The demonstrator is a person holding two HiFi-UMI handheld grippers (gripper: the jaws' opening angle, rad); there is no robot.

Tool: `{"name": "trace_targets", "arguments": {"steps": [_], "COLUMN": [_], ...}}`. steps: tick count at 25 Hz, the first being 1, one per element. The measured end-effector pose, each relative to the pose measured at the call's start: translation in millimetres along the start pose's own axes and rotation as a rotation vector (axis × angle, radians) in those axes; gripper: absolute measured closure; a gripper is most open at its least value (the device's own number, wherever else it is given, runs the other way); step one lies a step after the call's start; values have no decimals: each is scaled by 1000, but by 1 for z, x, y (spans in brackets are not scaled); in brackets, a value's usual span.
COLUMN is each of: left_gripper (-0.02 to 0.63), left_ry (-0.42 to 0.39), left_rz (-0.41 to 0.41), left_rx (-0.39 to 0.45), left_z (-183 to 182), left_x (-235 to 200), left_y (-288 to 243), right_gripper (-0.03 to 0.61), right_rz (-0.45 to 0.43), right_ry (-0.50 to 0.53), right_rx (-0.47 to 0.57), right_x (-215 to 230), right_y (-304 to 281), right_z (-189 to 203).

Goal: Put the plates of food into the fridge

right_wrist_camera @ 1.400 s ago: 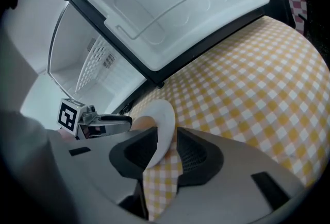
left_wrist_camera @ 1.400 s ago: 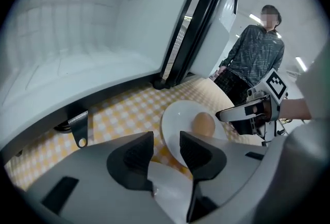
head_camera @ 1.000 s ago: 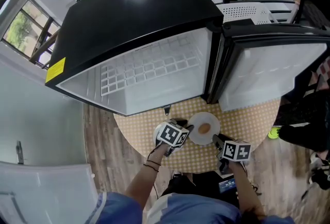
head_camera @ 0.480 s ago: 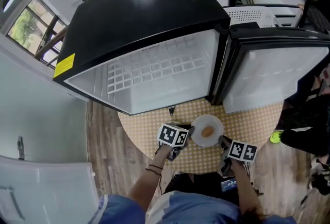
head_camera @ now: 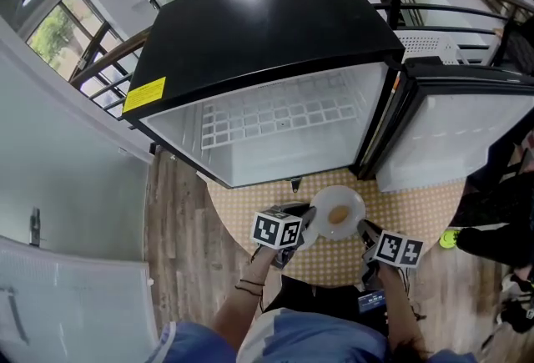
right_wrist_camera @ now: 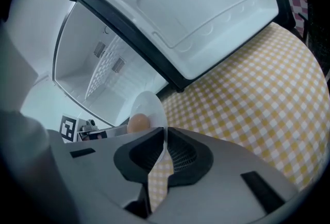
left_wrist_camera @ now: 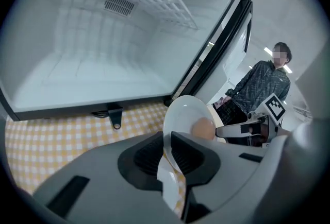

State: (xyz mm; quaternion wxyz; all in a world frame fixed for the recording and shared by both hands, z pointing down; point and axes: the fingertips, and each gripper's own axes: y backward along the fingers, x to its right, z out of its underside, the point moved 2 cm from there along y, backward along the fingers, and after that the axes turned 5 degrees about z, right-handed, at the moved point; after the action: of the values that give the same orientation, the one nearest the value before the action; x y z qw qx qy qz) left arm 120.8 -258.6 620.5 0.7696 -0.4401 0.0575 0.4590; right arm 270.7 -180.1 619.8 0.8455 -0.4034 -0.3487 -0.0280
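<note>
Your left gripper [head_camera: 305, 221], jaws just closed, and right gripper [head_camera: 365, 229] clamp opposite rims of the plate [head_camera: 347, 198] over the table [head_camera: 242, 207], facing the open fridge [head_camera: 267, 27]; move both together, level, so the food [head_camera: 338, 215] stays put.

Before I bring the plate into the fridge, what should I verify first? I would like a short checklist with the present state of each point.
1. Left hand-held gripper grips the round white plate: ok. Its jaws have just been closing and pinch the rim.
2. Right hand-held gripper grips the opposite rim: ok.
3. Round brown food piece sits mid-plate: ok.
4. Black fridge stands open, white door swung aside: ok.
5. Space below the white wire shelf free: ok, nothing is seen there.
6. Plate held level: cannot tell.
</note>
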Motion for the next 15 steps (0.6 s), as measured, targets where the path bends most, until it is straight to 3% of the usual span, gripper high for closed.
{"name": "trace_targets", "arguments": {"steps": [15], "left_gripper": [557], "left_ry": [-70], "left_rz": [-4], "left_rx": [274], "left_z": [-87], "left_x": [-1], "left_y": [111], "right_gripper": [545], "right_rz": [-174], "right_ry": [66], "right_rx": [175], "right_x": [-121], "right_y": [26], "right_z": [-63]}}
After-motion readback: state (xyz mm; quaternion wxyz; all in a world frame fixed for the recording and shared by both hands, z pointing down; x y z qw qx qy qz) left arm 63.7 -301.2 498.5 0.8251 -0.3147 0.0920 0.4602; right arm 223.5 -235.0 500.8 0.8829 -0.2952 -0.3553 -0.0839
